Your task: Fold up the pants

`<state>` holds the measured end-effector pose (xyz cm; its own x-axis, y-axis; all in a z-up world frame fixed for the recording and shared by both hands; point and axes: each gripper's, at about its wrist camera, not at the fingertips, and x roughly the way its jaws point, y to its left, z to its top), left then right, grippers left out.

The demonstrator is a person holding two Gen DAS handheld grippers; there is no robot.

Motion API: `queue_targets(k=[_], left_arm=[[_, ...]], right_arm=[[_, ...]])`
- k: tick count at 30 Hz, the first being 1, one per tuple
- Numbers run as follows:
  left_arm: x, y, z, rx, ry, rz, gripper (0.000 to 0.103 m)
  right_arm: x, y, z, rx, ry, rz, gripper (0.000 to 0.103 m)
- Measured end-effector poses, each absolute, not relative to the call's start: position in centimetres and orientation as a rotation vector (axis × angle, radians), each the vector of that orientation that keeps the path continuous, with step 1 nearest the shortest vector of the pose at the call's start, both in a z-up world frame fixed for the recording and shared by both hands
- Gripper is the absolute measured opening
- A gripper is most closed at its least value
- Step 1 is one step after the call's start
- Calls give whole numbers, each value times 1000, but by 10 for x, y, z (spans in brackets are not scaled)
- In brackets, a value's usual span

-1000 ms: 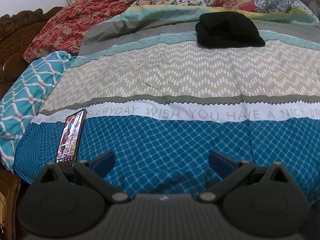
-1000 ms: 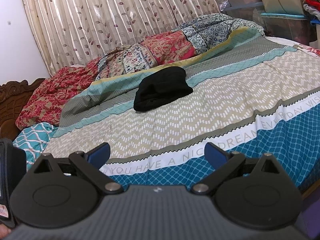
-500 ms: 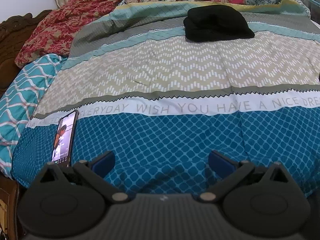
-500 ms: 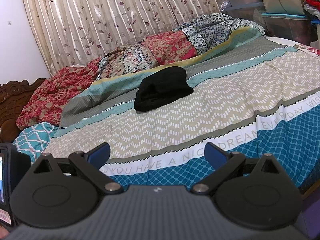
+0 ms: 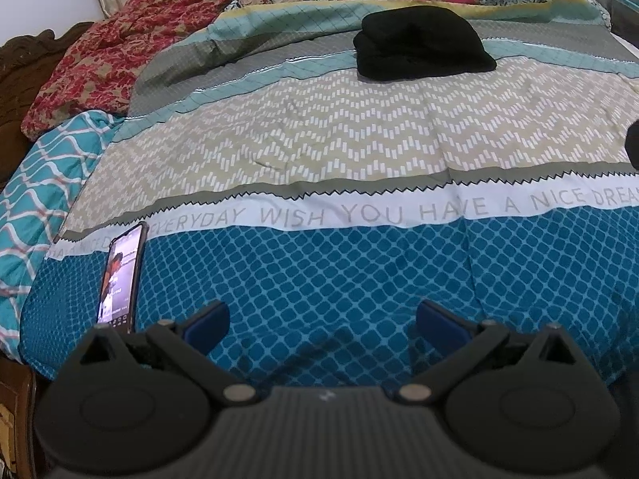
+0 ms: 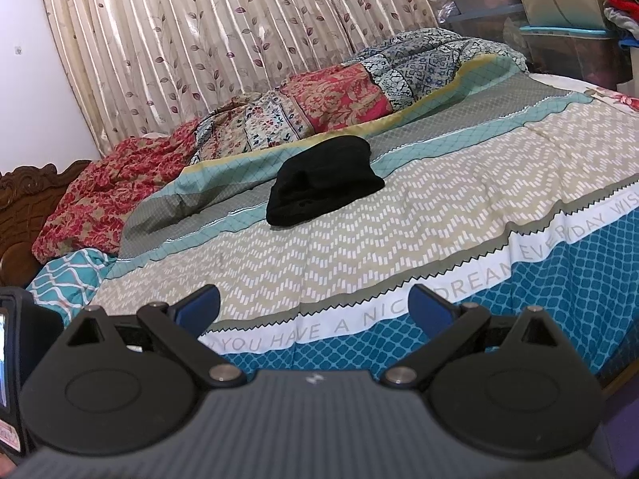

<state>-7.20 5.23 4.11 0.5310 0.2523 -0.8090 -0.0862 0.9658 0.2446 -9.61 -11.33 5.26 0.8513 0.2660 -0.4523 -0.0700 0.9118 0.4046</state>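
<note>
Black pants (image 5: pixel 421 44) lie in a folded bundle on the far side of the bed's patterned cover (image 5: pixel 319 151); they also show in the right wrist view (image 6: pixel 321 181). My left gripper (image 5: pixel 321 325) is open and empty, held over the blue near part of the cover, far from the pants. My right gripper (image 6: pixel 315 305) is open and empty, held low near the bed's front edge, also far from the pants.
A lit phone (image 5: pixel 122 279) lies on the cover near the front left corner. Crumpled floral quilts (image 6: pixel 303 107) pile at the back by the curtain (image 6: pixel 223 32). A carved wooden headboard (image 6: pixel 20 207) stands left. Storage bins (image 6: pixel 567 40) stand at back right.
The left gripper has drifted and tilted a little, so the pants and phone shift in its view. The right gripper has barely moved. Both stay open.
</note>
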Motion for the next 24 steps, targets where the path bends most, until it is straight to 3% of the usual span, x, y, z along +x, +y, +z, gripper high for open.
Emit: queue_targets(k=[24], left_arm=[[-70, 51, 35, 150, 1043, 180, 103]], right_arm=[[-98, -109, 48, 393, 532, 177, 102]])
